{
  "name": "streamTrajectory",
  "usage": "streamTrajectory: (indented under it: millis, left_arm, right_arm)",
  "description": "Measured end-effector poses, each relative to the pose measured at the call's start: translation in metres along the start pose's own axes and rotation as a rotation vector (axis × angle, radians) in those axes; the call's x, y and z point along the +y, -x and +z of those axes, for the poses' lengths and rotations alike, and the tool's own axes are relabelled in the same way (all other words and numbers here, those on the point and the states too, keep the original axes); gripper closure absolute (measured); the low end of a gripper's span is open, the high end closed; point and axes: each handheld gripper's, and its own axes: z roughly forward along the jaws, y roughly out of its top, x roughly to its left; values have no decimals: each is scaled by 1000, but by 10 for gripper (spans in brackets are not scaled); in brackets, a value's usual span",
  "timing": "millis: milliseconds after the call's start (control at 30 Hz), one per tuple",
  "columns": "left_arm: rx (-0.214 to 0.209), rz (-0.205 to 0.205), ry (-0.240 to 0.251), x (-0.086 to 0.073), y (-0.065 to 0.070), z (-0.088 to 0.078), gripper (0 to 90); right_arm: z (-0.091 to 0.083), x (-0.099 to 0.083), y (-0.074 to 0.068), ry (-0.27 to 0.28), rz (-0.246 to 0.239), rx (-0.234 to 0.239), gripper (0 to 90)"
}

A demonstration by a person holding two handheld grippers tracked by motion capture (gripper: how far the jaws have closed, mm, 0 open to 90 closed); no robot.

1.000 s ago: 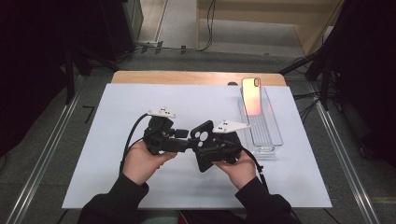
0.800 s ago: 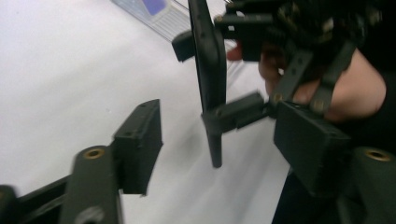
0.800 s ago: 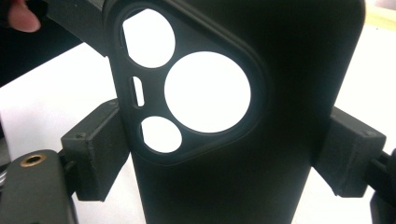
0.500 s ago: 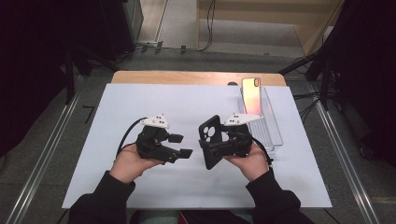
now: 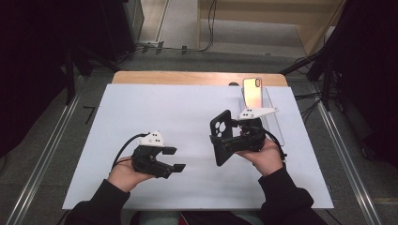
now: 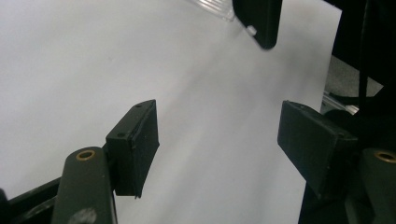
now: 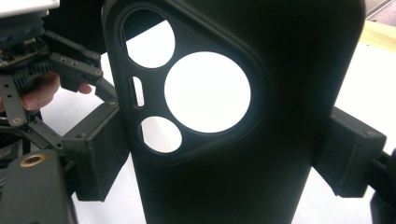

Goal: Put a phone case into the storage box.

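Holding black phone case point(image 5: 221, 137) pinched in right gripper point(image 5: 233, 140); left gripper point(image 5: 174, 159) spread, just opening, nothing between jaws. We judge handover done; fitting case to phone point(image 5: 252, 92) in clear stand point(image 5: 274, 123) remains.

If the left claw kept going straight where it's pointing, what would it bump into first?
Probably the black phone case held in the right claw. The open left claw points across bare white table toward it, though depth is unclear.
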Motion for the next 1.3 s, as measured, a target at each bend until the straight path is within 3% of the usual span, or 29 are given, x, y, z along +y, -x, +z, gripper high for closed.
streamTrajectory:
  millis: [333,733,1300]
  left_arm:
    - [67,-97,-12,-30,-11,-8,296]
    - [110,-141,5,-43,-12,-16,296]
    - [138,-202,27,-54,-15,-25,296]
  right_arm:
    - [-15,7,11,23,15,-36,125]
    - [-39,19,28,97,94,-146,126]
    - [-62,28,74,149,167,-322,128]
